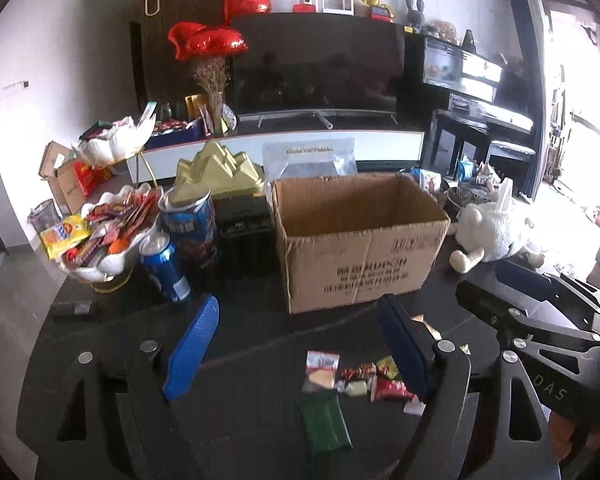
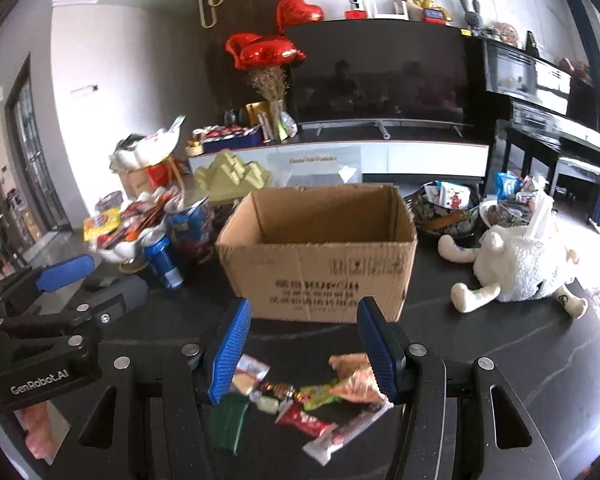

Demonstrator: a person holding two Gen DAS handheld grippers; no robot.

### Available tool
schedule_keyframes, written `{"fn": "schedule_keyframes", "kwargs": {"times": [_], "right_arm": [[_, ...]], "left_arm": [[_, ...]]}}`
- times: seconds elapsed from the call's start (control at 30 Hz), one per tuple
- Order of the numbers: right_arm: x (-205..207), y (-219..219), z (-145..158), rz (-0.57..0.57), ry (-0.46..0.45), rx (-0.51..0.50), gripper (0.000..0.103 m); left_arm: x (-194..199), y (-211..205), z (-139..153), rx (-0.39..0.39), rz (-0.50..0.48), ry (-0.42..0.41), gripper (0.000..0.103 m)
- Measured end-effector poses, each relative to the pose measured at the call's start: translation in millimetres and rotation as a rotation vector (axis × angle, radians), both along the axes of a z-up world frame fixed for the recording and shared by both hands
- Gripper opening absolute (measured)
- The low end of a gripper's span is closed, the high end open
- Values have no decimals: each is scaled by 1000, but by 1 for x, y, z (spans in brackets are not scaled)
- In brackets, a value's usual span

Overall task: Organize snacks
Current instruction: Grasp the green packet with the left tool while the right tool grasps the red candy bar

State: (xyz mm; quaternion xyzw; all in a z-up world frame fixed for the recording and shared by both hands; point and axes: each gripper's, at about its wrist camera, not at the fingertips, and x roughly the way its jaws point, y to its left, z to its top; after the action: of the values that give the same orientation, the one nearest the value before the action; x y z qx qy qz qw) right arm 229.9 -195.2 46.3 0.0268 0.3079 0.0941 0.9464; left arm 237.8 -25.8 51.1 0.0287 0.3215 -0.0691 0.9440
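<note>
On the dark marbled tabletop (image 1: 440, 312), an open brown corrugated cardboard box (image 1: 360, 240) stands upright and serves as the reference point. In front of the box, a loose cluster of small wrapped snacks (image 1: 360, 376) lies flat: a flat dark green packet (image 1: 326, 420), a red-and-white sachet (image 1: 320, 364), a red wrapper (image 1: 392, 390) and a yellow-green wrapper (image 2: 318, 394). Nothing shows inside the box. The left gripper (image 1: 296, 352) hovers in front of the box with blue ribbed pads spread wide and nothing between them. The right gripper (image 2: 302, 354) hovers over the same cluster, jaws apart, gripping nothing. Left of the box, a white shell-shaped dish (image 1: 116, 256) holds mixed packets, with a blue drink can (image 1: 166, 268) beside it. Right of the box lies a white plush animal (image 2: 520, 264).
</note>
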Motion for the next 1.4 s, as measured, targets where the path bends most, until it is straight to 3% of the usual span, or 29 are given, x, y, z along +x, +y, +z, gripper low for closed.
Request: {"fn": "schedule_keyframes", "kwargs": {"times": [0.33,0.63,1.03,1.4], "right_arm": [[-17,5,-29,61,39,-35,57],[-18,10,-69,137,149,-112,57],[-4,15,-111,239,290,-145,57],[13,28,-139,333,349,-267,56]], "left_arm": [[-21,0,-38,6,-17,86,81],[-25,-2,-78,17,-10,180,81],[-18,-9,-123,13,-32,308,81],[0,-10,-159,-19,-55,410,72]]}}
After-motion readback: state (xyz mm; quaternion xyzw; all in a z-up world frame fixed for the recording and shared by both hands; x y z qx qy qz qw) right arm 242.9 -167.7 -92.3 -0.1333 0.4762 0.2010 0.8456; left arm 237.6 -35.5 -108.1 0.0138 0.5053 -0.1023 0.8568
